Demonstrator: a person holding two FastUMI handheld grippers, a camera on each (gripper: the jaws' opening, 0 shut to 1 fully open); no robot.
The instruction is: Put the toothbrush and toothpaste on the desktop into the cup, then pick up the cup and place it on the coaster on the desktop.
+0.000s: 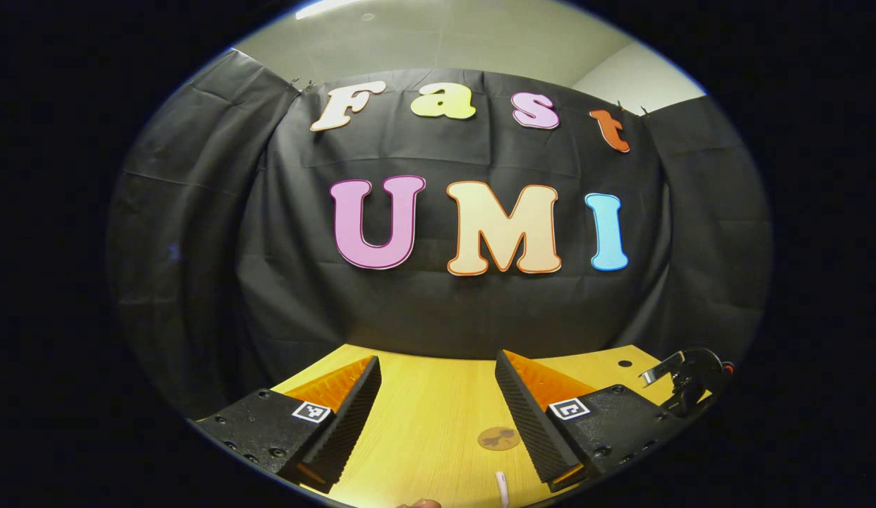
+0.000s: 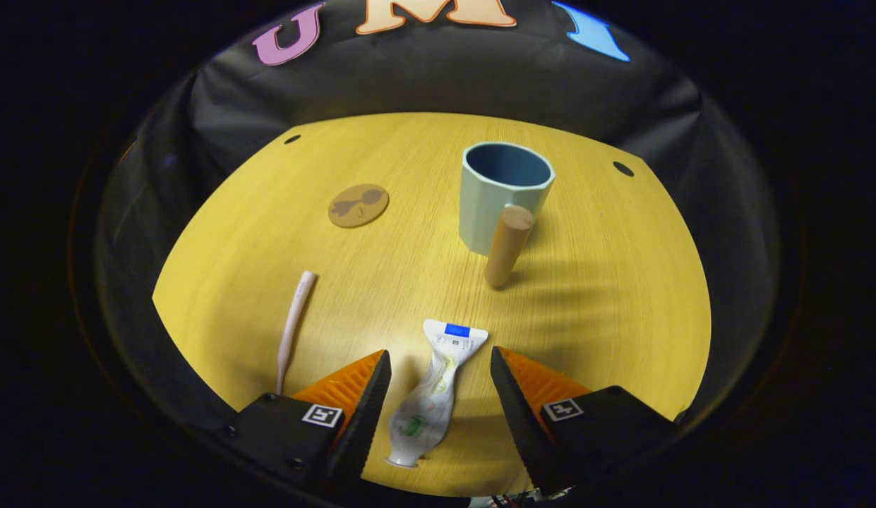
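In the right gripper view the right gripper (image 2: 438, 381) is above the yellow wooden desktop (image 2: 607, 296) with its two fingers spread wide; the toothpaste (image 2: 433, 391) lies flat on the desktop between them, and neither finger touches it; its cap end is toward the camera. The toothbrush (image 2: 294, 326) lies to the left of it, apart from the tube. Farther back the cup (image 2: 501, 194) stands upright and open, and a brown handle (image 2: 507, 245) leans out from its front side; the round coaster (image 2: 358, 205) lies to the left of the cup, well apart. In the left gripper view the left gripper (image 1: 438, 384) is also spread, holding nothing; the coaster (image 1: 498, 438) is seen between its fingers, lower on the desktop (image 1: 423, 409), and the other gripper (image 1: 688, 377) shows at the right edge.
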